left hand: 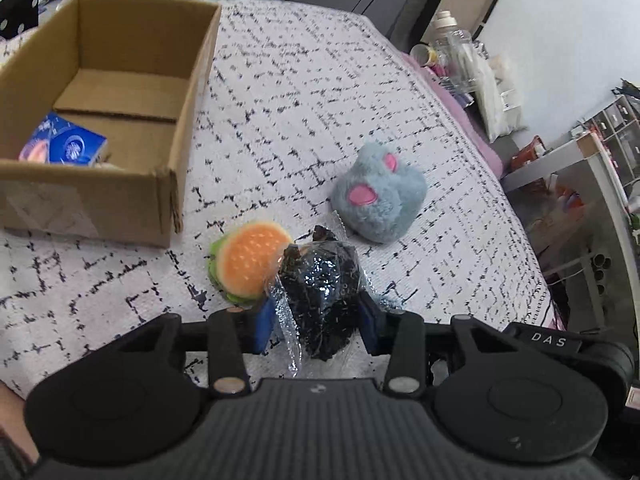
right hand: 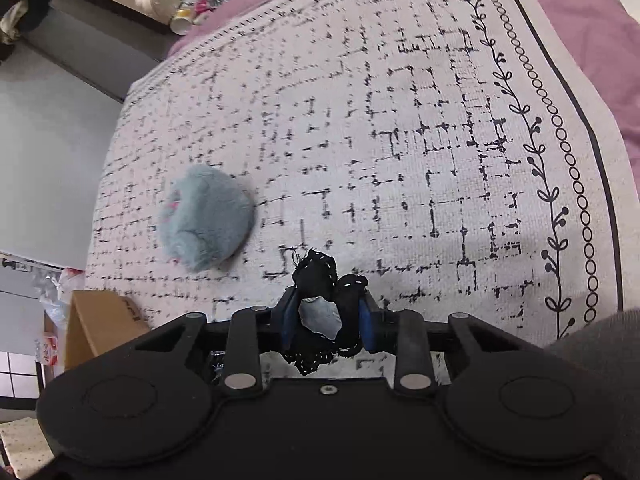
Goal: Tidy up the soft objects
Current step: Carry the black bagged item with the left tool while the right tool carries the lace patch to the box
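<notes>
In the left wrist view my left gripper [left hand: 318, 322] is shut on a black bundle in clear crinkly plastic [left hand: 320, 292], held just above the patterned blanket. A soft burger toy [left hand: 248, 264] lies right beside it on the left, and a blue-grey plush with pink patches [left hand: 378, 196] lies farther right. An open cardboard box [left hand: 160, 188] stands at the left with blue packets [left hand: 66, 146] inside. In the right wrist view my right gripper [right hand: 328, 322] is shut on a black stitched fabric piece [right hand: 320, 280]. The plush [right hand: 206, 220] lies to its left.
The blanket [left hand: 288, 100] covers a bed. Bottles and cups [left hand: 452, 48] crowd the far right edge, with shelving and clutter [left hand: 592, 168] beyond. In the right wrist view a box corner [right hand: 100, 320] shows at lower left, and a leaf-patterned border [right hand: 560, 184] runs along the right.
</notes>
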`<action>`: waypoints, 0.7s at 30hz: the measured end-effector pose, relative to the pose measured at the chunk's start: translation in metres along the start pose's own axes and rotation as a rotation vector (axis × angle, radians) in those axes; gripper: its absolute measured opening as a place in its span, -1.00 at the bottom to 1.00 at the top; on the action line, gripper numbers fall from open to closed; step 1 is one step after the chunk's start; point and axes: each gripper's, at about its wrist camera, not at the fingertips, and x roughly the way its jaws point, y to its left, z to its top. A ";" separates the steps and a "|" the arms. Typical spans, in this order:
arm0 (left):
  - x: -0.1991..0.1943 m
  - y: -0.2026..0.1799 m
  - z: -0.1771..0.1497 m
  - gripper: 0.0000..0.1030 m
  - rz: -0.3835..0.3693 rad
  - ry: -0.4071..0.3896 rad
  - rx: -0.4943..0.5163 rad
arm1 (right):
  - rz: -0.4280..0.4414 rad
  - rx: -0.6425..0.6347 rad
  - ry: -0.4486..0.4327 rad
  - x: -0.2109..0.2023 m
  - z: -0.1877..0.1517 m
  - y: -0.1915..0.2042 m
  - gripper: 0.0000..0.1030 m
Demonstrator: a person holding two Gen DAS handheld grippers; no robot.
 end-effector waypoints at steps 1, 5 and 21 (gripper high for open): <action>-0.005 -0.001 0.001 -0.18 -0.006 -0.005 0.005 | 0.009 -0.002 -0.004 -0.004 -0.002 0.002 -0.40; -0.020 -0.001 0.004 -0.18 -0.013 -0.021 0.026 | 0.040 -0.027 -0.019 -0.018 -0.009 0.013 -0.40; -0.084 0.033 0.032 -0.18 -0.007 -0.117 0.016 | 0.154 -0.116 -0.069 -0.053 -0.038 0.068 -0.40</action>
